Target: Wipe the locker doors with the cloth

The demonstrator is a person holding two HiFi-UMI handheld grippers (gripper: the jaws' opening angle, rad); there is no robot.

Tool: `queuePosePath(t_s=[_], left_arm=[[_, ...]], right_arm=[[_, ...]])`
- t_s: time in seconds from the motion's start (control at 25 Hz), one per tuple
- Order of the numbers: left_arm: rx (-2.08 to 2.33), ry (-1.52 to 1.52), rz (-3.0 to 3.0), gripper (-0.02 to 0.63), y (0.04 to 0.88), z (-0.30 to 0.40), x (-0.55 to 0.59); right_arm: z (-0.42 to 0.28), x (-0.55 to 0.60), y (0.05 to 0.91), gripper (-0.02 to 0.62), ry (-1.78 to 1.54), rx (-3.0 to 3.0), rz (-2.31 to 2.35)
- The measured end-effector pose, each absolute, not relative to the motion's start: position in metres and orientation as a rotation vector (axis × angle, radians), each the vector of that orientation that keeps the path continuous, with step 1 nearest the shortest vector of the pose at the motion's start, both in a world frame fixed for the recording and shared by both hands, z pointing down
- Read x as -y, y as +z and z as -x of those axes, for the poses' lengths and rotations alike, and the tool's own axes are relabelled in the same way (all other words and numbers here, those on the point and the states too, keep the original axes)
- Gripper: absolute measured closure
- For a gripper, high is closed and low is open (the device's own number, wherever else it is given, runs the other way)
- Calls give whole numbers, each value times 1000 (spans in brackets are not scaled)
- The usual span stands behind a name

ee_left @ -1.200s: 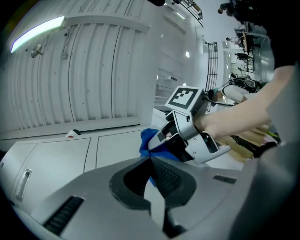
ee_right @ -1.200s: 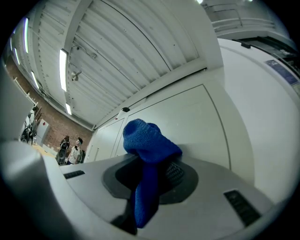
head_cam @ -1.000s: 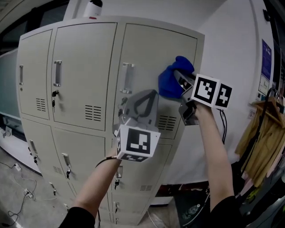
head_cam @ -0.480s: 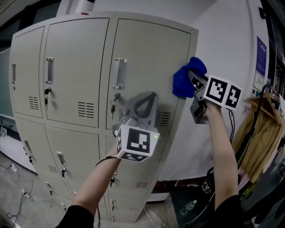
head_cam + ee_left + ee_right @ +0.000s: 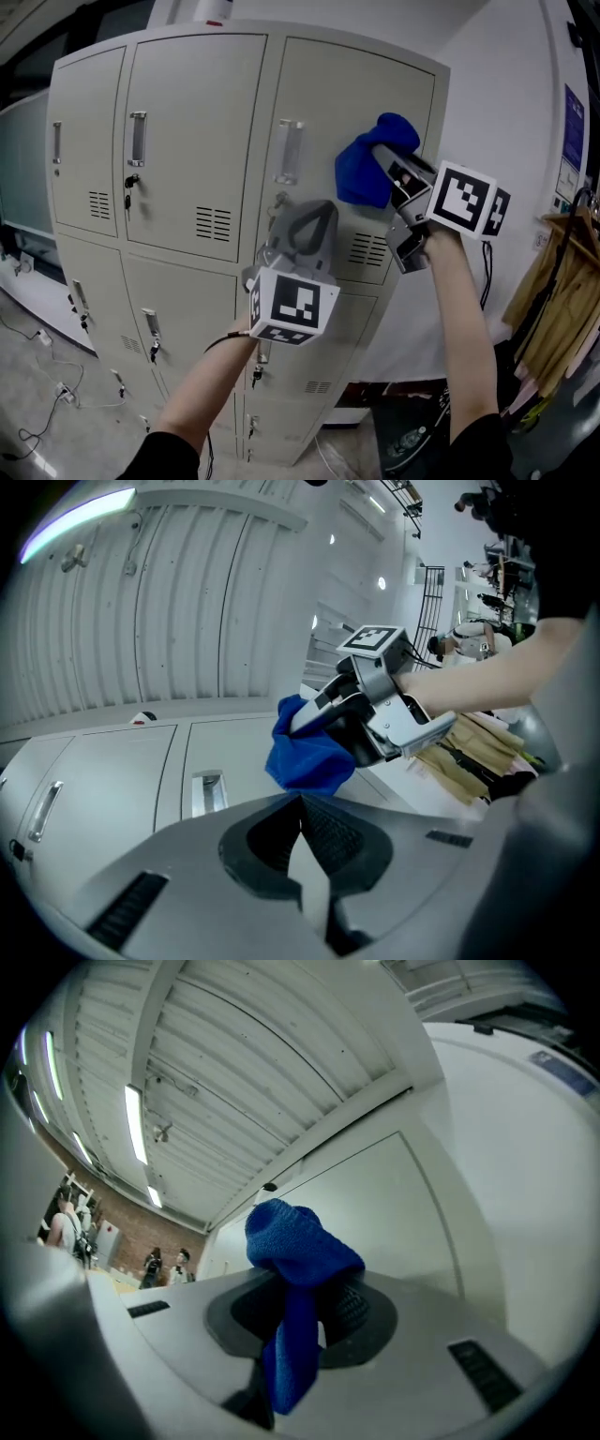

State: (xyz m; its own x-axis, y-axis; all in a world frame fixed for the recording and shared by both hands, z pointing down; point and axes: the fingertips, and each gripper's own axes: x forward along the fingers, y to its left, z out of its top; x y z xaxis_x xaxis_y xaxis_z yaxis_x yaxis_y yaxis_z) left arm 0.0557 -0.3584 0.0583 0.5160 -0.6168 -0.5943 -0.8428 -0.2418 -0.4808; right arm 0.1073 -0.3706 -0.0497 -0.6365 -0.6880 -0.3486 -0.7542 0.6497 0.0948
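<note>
A beige bank of metal lockers (image 5: 197, 131) stands before me. My right gripper (image 5: 382, 161) is shut on a blue cloth (image 5: 366, 167) and holds it against the upper right locker door (image 5: 323, 103), right of that door's handle (image 5: 290, 152). In the right gripper view the cloth (image 5: 295, 1269) bulges out of the jaws against the door (image 5: 375, 1204). My left gripper (image 5: 302, 225) hangs lower, in front of the same door, shut and holding nothing. The left gripper view shows the cloth (image 5: 305, 747) and the right gripper (image 5: 375, 710) above its own closed jaws.
Keys hang in the locks of several doors (image 5: 129, 183). A white wall (image 5: 506, 112) runs right of the lockers, with tan garments (image 5: 562, 291) hanging at the far right. Cables lie on the floor (image 5: 37, 394) at the lower left.
The right gripper has carried the cloth leftward across the upper right door, back from its right edge. The left gripper has hardly moved.
</note>
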Motion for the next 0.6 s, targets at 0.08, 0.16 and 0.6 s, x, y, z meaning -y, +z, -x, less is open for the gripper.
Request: queuePosePath(t_s=[0.08, 0.16, 0.6], left_arm=[[-1213, 350, 1956, 597, 61, -47, 357], [-1236, 333, 1946, 597, 65, -37, 357], [-1348, 254, 1894, 597, 81, 7, 358]], right_arm=[[-81, 373, -45, 517, 301, -2638, 1071], [-59, 379, -38, 517, 280, -2675, 1032], [16, 410, -5, 517, 284, -2811, 1016]])
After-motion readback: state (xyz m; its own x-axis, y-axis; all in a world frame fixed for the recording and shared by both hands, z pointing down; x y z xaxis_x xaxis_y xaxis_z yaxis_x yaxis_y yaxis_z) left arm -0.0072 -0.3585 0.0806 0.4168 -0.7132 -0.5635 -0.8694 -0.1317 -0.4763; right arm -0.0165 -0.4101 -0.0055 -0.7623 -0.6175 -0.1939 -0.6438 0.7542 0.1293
